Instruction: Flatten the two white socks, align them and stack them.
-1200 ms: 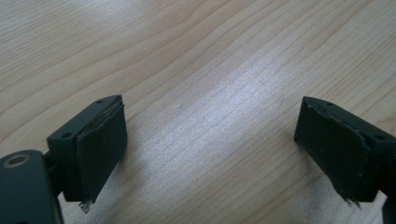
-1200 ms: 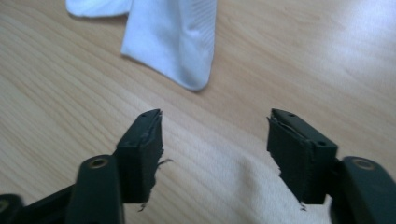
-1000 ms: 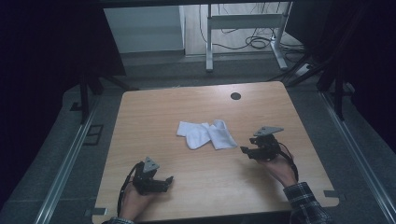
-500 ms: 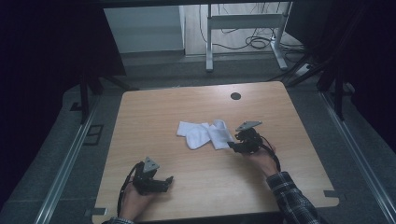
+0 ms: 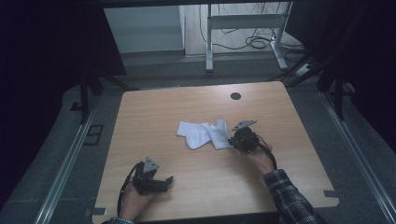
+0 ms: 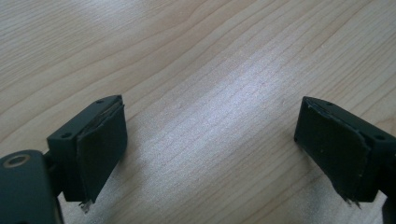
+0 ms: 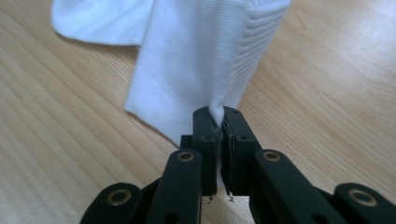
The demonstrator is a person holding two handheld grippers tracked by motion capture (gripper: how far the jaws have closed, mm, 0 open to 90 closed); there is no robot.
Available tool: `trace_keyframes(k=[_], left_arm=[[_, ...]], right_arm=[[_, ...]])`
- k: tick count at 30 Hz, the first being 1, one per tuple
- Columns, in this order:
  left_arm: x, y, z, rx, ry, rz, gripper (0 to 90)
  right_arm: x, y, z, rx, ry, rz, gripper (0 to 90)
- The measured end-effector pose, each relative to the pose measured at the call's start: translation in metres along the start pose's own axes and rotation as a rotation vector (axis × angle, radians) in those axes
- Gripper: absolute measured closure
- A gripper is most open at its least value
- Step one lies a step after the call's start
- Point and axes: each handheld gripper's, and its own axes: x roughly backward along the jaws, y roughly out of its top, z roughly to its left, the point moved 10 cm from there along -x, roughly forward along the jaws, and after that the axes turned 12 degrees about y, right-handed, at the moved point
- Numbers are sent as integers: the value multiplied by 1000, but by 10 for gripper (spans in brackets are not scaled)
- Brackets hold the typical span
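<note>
Two white socks (image 5: 204, 133) lie crumpled together in the middle of the wooden table (image 5: 280, 107). My right gripper (image 5: 232, 140) is at their right edge; its jaws have just been closing and now pinch the near edge of the right sock (image 7: 196, 60), by its ribbed cuff. In the right gripper view my right gripper (image 7: 217, 122) has white cloth squeezed between the pads. My left gripper (image 5: 169, 181) rests near the table's front left, its jaws wide open. In the left gripper view my left gripper (image 6: 210, 144) has bare wood between its fingers.
A round dark hole (image 5: 236, 96) sits near the table's far edge. Metal rails (image 5: 70, 158) run along both sides of the table. A white desk frame (image 5: 243, 28) and cables stand on the floor beyond.
My right gripper moved left to the sock's edge and closed on it. My left gripper stayed where it was.
</note>
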Motion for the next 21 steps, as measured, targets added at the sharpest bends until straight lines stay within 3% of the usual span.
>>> trace_keyframes(k=[9, 16, 21], left_arm=[[0, 0, 0, 0, 0, 0, 95], [0, 0, 0, -7, 2, -2, 95], [0, 1, 0, -1, 3, -5, 95]], right_arm=[[47, 21, 20, 39, 24, -37, 851], [82, 28, 34, 85, 5, -49, 851], [106, 34, 40, 83, 10, -76, 851]])
